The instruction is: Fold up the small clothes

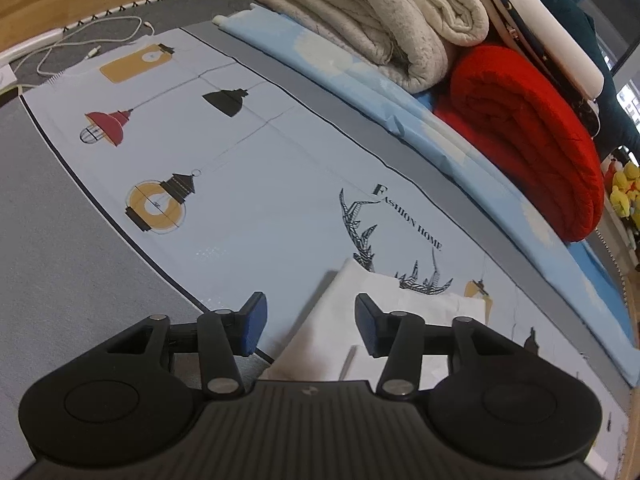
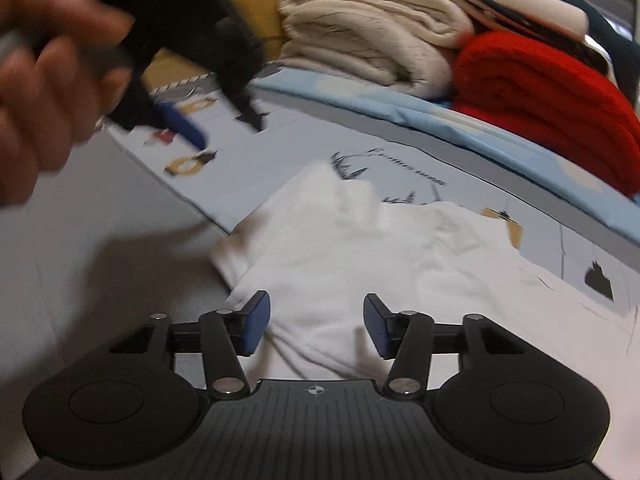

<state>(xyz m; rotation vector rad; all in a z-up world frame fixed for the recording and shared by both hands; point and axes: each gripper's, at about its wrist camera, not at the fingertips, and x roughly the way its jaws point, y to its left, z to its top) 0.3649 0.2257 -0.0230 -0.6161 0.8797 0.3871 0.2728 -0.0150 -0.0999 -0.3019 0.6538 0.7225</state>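
so, starting at the far left of the right wrist view, a person's hand is wrapping around the handle of the left gripper, which is showing up blurred, with one blue pad poking out over the patterned sheet. in its own view the left gripper is hanging with its jaws spread apart and nothing pinched between the blue pads; the left pad is sitting over the sheet's dark border, and the right pad is sitting over the near corner of the white garment.

moving toward the middle, the white garment is lying rumpled on the pale blue sheet printed with lamps and a "fashion home" wreath, and it is covering the lower part of that wreath. its near-left corner is spilling off the sheet onto the grey surface. the right gripper is hovering low over the garment's near edge with its jaws standing apart; cloth is lying beneath the gap, but the pads are not pressing on it.

further back and to the right, a folded cream blanket is resting on a light blue sheet, and just beside it a rolled red blanket is lying against dark teal fabric. at the far left rear, a white cable is curling on the grey surface.
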